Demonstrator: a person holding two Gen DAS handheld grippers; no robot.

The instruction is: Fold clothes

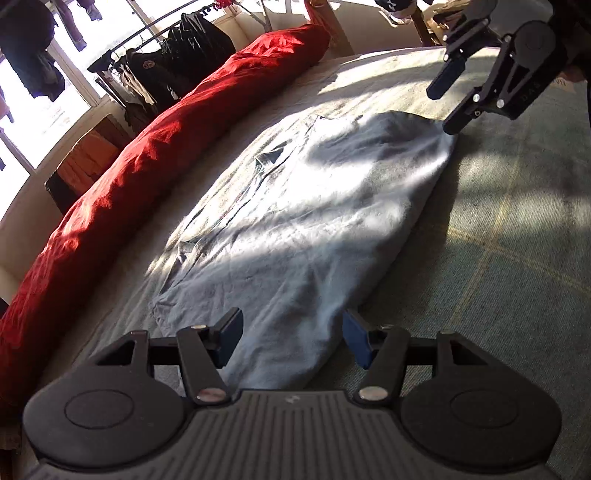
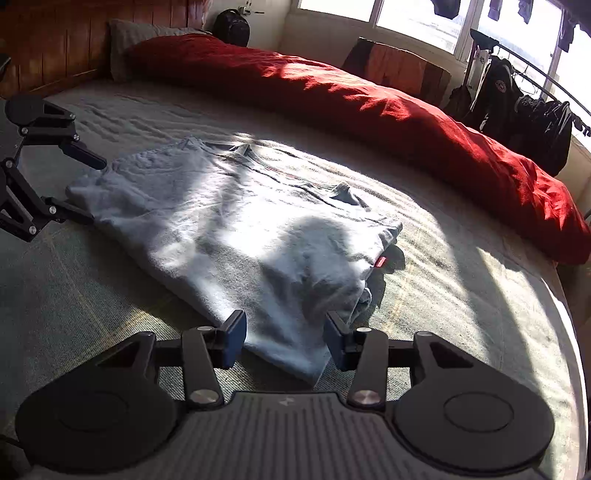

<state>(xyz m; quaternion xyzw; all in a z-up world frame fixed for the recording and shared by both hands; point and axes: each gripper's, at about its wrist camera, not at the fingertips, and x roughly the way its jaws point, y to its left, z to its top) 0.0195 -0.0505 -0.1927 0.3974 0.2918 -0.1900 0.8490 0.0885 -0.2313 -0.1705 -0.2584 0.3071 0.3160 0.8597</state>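
Left gripper (image 1: 291, 338) at one end of the folded pale blue shirt (image 1: 295, 229), fingers apart, nothing pinched. Cloth between the blue pads (image 1: 231, 338) but not squeezed. Right gripper (image 2: 284, 341) at the other end of the same shirt, fingers apart too, let go. Shirt edge between its fingers, loose.

Shirt flat in the middle of the bed, folded in half longways. Small red tag (image 2: 380, 261) poking out at one side. Stripes of sun and shadow across the cloth. Grey-green bed sheet (image 2: 461, 302) under it all. Long red blanket (image 2: 369, 107) rolled up along the far side of the bed, apart from the shirt. Dark coats on a rack (image 2: 524, 114) by the bright windows (image 2: 417, 18) past that.
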